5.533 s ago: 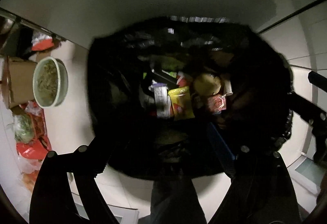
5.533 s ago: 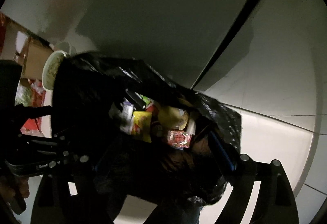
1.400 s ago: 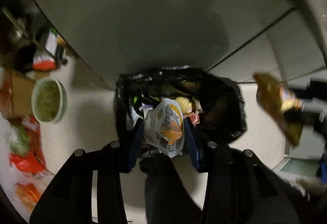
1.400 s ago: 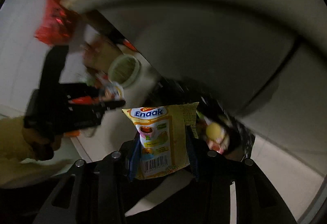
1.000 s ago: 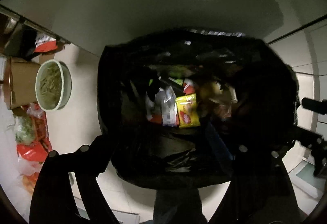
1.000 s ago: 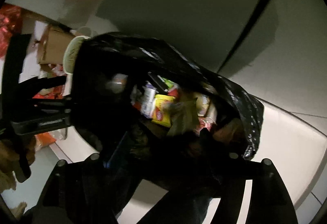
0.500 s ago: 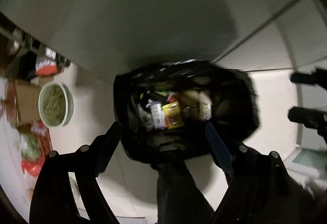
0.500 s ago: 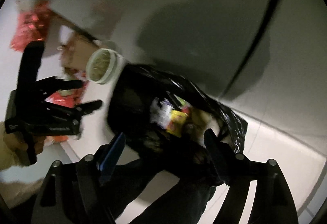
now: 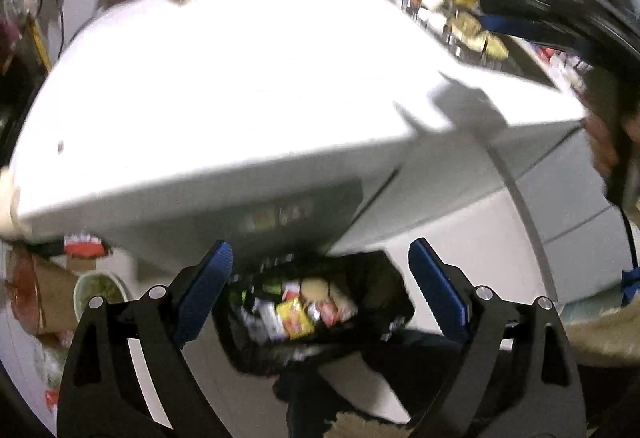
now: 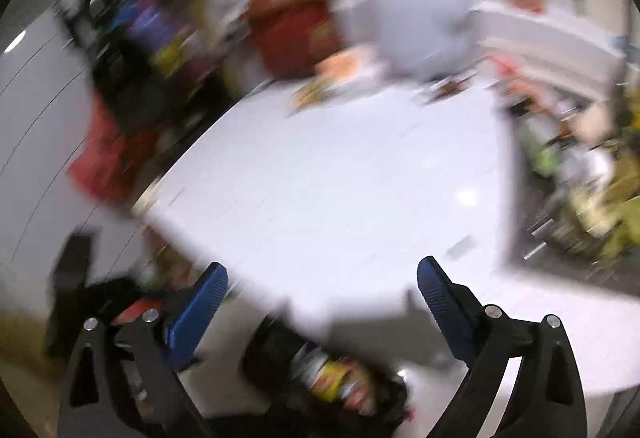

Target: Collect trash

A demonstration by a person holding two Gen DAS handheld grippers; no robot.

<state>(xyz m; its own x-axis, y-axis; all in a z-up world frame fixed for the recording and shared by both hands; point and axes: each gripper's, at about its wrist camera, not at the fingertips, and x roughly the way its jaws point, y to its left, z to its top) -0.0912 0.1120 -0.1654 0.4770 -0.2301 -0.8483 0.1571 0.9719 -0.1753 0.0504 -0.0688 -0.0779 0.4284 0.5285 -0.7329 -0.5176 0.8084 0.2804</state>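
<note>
Trash bag (image 9: 312,314), black and open-mouthed, sits on the floor at the foot of the white counter (image 9: 240,86), wrappers packed inside. A second ago both cameras stared straight into it; now both have risen and tilted up to the countertop, so both drops look done and the next pickup is likely up there. Left gripper (image 9: 320,278): jaws opening, nearly full width, nothing between the blue pads, bag only seen below through the gap. Right gripper (image 10: 322,290): jaws opening fast, also empty, touching nothing. Snack packets (image 10: 332,78) sit blurred at the counter's far edge, well away from both.
</note>
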